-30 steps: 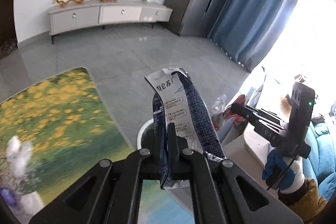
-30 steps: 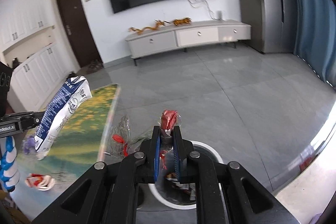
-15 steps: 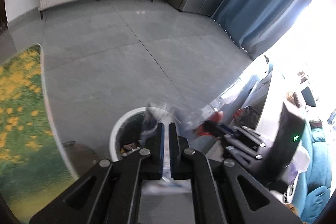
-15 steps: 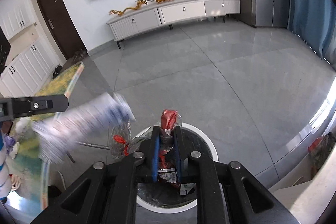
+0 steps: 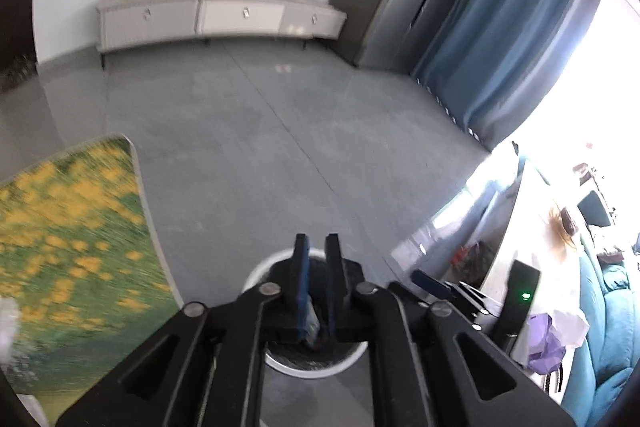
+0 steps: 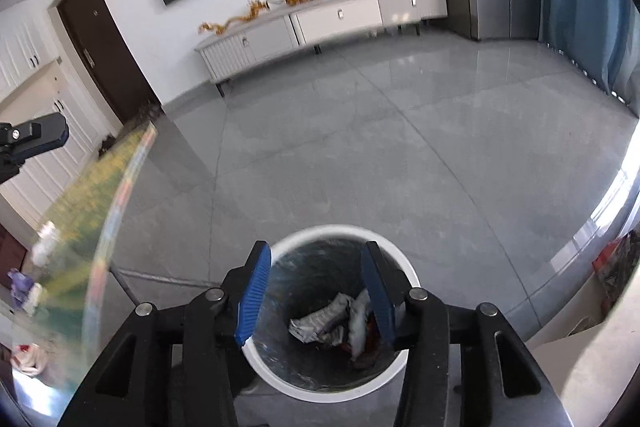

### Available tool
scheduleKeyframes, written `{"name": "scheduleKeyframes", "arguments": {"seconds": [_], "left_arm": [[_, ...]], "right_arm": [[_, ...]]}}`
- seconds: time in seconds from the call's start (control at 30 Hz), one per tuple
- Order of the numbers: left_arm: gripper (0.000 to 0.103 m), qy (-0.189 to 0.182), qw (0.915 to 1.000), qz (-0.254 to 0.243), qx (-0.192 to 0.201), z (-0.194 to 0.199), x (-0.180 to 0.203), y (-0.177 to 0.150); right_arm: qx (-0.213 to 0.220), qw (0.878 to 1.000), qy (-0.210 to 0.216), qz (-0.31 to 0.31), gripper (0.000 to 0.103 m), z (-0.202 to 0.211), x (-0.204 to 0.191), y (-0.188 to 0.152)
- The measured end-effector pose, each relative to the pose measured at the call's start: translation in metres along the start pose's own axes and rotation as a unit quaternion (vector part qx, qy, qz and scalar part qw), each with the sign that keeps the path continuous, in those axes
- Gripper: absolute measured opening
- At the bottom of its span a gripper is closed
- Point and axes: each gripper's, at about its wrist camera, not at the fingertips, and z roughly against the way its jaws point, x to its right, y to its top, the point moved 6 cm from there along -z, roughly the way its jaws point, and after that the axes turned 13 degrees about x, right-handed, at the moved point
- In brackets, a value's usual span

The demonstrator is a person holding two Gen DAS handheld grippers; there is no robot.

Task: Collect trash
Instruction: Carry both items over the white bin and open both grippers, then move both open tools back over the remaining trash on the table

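A white round trash bin (image 6: 394,363) stands on the grey floor below both grippers and holds crumpled wrappers (image 6: 332,319). My right gripper (image 6: 316,263) is open and empty right above the bin. The bin also shows in the left wrist view (image 5: 304,367). My left gripper (image 5: 317,247) hangs over it with a narrow gap between its fingers and nothing between the tips. The right gripper's body (image 5: 472,299) shows at the right of that view.
A table with a yellow flower cloth (image 5: 68,243) stands left of the bin, with small bits of trash (image 6: 26,359) on it. A white TV cabinet (image 6: 320,23) lines the far wall. Blue curtains (image 5: 500,39) hang at the right.
Both grippers let go of their trash: the blue and white carton left my left gripper, the red wrapper left my right. My right gripper opened wide; the items now lie in the bin.
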Motion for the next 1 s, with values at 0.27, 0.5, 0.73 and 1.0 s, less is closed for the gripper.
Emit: {"name": "scheduleKeyframes", "arguments": {"seconds": [0.27,0.5,0.73,1.0], "left_arm": [[0.054,0.040,0.9939,-0.008,0.103,0.095,-0.024,0.037],[0.054,0.077,0.9817,0.007,0.174,0.179,-0.066,0.058],[0.054,0.123,0.9612,-0.002,0.247,0.283,-0.117,0.062],[0.059,0.193,0.9420,-0.006,0.274,0.398,-0.189,0.045]], "right_arm": [[0.095,0.995,0.015,0.015,0.066,0.082,-0.047,0.058],[0.154,0.986,0.027,0.051,0.087,0.134,-0.109,0.087],[0.198,0.978,0.034,0.061,0.103,0.171,-0.155,0.105],[0.232,0.968,0.052,0.085,0.103,0.200,-0.202,0.118]]}}
